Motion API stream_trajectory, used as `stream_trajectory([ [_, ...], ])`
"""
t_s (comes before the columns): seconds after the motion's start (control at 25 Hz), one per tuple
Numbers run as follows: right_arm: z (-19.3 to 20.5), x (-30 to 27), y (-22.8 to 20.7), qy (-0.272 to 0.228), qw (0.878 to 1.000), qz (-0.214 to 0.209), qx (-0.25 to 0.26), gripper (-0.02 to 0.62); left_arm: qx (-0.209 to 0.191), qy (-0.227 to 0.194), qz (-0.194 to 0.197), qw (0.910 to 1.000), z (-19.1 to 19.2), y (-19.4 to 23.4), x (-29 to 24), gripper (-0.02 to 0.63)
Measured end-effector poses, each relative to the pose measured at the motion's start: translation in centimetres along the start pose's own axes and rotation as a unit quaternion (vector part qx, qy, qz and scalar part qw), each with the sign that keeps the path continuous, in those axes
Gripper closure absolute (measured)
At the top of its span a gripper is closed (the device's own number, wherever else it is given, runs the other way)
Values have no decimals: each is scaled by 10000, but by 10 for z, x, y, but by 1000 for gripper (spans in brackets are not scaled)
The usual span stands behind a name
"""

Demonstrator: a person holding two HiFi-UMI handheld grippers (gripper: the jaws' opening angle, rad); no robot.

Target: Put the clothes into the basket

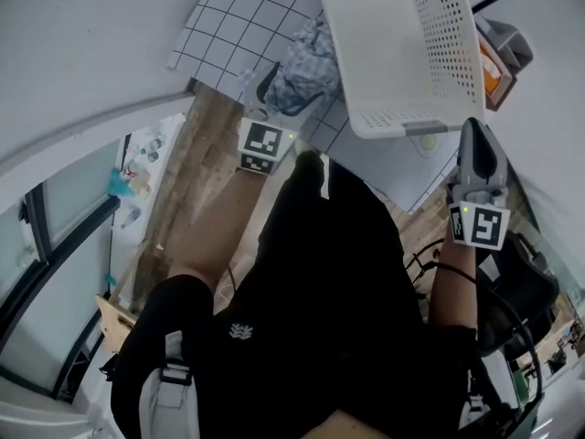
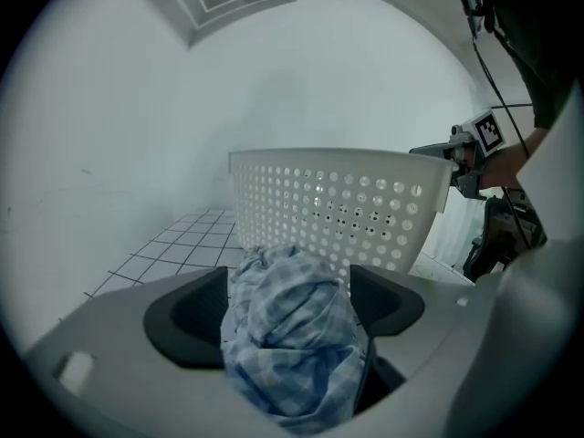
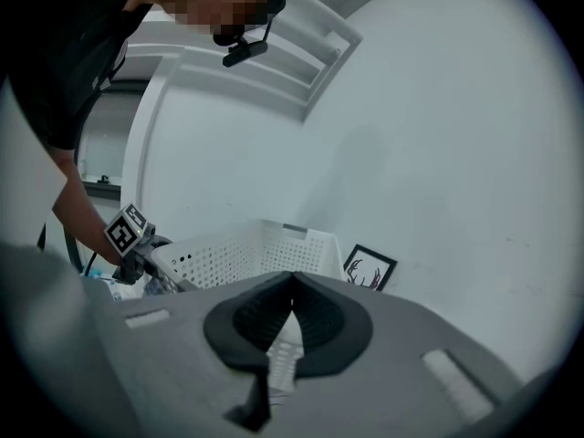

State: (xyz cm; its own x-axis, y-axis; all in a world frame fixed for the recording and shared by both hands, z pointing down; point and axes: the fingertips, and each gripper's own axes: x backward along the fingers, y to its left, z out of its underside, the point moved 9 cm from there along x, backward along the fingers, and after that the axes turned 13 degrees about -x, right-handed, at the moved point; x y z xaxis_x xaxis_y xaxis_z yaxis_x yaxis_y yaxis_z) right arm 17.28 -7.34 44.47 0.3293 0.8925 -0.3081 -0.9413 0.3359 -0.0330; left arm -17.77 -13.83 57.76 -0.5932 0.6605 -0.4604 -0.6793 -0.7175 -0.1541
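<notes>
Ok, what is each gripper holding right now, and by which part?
Right gripper grips the white basket by its rim. Left gripper has open jaws; the blue checked cloth sits loose between them.

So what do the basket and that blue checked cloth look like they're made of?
Basket: white matte plastic, likely; rigid walls with moulded rows of holes. Cloth: soft woven fabric, maybe cotton; it crumples into loose folds.
</notes>
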Motion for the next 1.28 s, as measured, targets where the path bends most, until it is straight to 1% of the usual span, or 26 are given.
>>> stream_trajectory([
  [0.2, 11, -3, -5, 118, 9998, 12, -141, 594, 72, 118, 77, 9999, 9, -5, -17, 181],
  [0.48, 16, -6, -13, 176, 9994, 118, -284, 594, -80, 531, 44, 9985, 20, -11, -35, 179],
  [0.6, 18, -7, -12, 199, 9991, 107, -348, 594, -26, 690, 96, 9976, 23, -13, -41, 196],
  [0.68, 18, -8, -11, 202, 9990, 98, -396, 594, 101, 708, 102, 9974, 24, -11, -42, 226],
  [0.72, 19, -9, -10, 202, 9989, 90, -415, 594, 198, 691, 79, 9974, 24, -9, -41, 252],
  [0.88, 17, -10, -6, 171, 9988, 55, -454, 594, 556, 550, -64, 9969, 22, -1, -33, 381],
  [1.04, 10, -10, -1, 84, 9989, 19, -468, 594, 716, 384, -183, 9965, 16, 4, -20, 489],
  [1.16, 3, -10, 4, 9, 9987, -30, -501, 594, 800, 370, -237, 9958, 13, 7, -8, 515],
  [1.28, -5, -9, 9, -69, 9987, -98, -500, 594, 836, 328, -317, 9955, 6, 10, 7, 525],
])
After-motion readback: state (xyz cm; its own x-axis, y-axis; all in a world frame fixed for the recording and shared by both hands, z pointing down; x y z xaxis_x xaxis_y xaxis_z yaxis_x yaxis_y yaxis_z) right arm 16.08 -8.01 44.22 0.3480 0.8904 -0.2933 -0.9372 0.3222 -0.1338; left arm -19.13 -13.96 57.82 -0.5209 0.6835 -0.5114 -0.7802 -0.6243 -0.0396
